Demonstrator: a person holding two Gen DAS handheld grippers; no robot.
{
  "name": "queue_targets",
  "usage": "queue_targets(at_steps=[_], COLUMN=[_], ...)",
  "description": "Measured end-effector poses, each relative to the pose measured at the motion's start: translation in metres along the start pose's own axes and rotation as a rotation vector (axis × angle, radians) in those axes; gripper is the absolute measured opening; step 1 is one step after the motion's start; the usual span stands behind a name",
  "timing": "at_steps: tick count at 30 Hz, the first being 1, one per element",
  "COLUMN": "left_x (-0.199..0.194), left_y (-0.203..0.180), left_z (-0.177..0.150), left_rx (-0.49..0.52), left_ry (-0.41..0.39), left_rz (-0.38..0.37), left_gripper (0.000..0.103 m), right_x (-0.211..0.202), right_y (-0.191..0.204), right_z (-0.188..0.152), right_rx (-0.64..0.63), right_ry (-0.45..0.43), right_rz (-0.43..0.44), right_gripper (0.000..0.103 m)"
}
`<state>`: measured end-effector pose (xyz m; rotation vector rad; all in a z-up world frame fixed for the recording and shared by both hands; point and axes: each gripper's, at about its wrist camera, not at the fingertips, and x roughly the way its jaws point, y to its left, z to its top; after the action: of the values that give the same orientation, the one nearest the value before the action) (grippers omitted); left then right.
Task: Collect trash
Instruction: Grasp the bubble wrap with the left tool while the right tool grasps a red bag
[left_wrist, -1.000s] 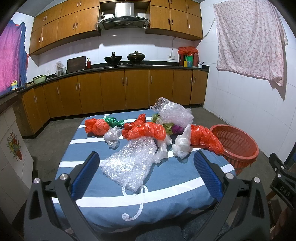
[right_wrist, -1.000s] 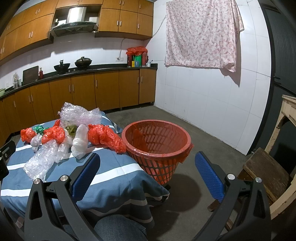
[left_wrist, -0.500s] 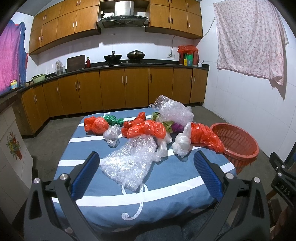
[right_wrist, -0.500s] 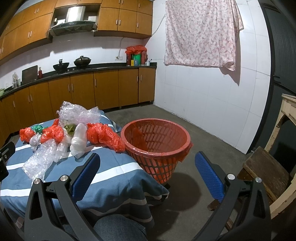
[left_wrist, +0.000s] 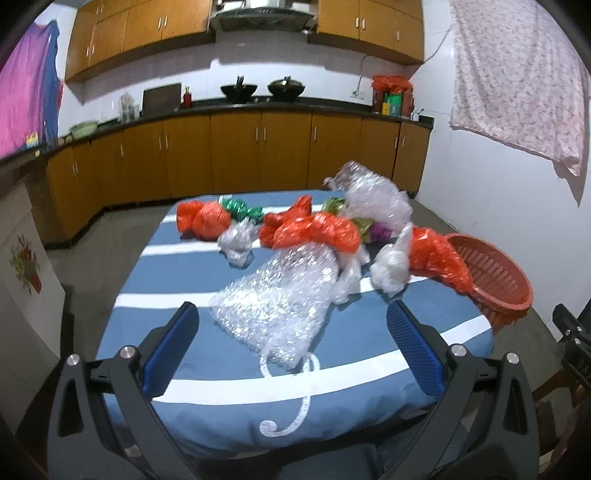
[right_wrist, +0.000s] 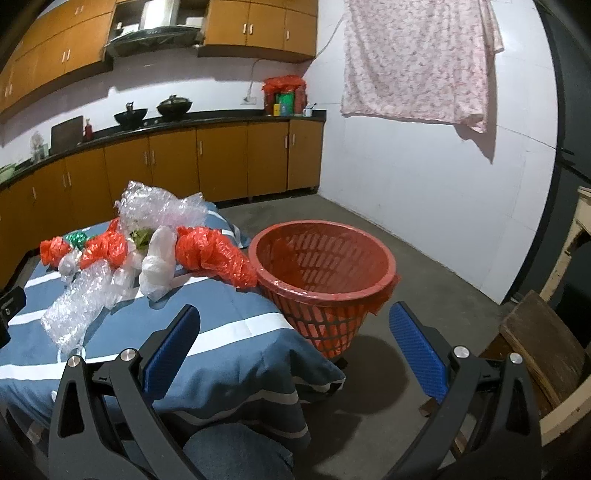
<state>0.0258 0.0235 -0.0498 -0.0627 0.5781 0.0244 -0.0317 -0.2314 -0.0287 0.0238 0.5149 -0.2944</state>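
Step in hand: approach, nothing collected yet. Left gripper (left_wrist: 291, 332) hangs over the near edge of the table (left_wrist: 207, 354), fingers apart and empty, the bubble wrap (left_wrist: 280, 299) just beyond them. Right gripper (right_wrist: 295, 332), fingers apart, faces the empty basket (right_wrist: 325, 273) beside the table. Crumpled orange bags (left_wrist: 317, 232) and white film lie farther back. Next move, in my judgement: close on the soft, crinkly wrap.

Glossy crinkled plastic bags (left_wrist: 314, 232), latticed plastic basket (right_wrist: 325, 280)

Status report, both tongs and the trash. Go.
Left tongs open, empty. Right tongs open, empty. Clear bubble-wrap bag nearest, untouched. Red slatted plastic basket empty; path clear.
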Motion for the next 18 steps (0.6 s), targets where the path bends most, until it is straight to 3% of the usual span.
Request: queue_targets(at_steps=[6, 12, 18], left_x=[0.03, 0.069, 0.11], left_y=[0.01, 0.007, -0.001], left_z=[-0.001, 0.005, 0.008], left_rx=[0.016, 0.023, 0.031], left_ry=[0.025, 0.064, 0.116], left_rz=[0.021, 0.006, 0.011], left_gripper=[0.099, 0.099, 0.094], right_x=[0.034, 0.085, 0.142], right_y=[0.0, 0.007, 0.034], right_z=[0.011, 0.029, 0.039], right_rx=[0.004, 0.043, -0.044], right_ry=[0.033, 0.072, 0.127], right_rz=[0.017, 0.118, 0.183], right_gripper=[0.101, 0.101, 0.091])
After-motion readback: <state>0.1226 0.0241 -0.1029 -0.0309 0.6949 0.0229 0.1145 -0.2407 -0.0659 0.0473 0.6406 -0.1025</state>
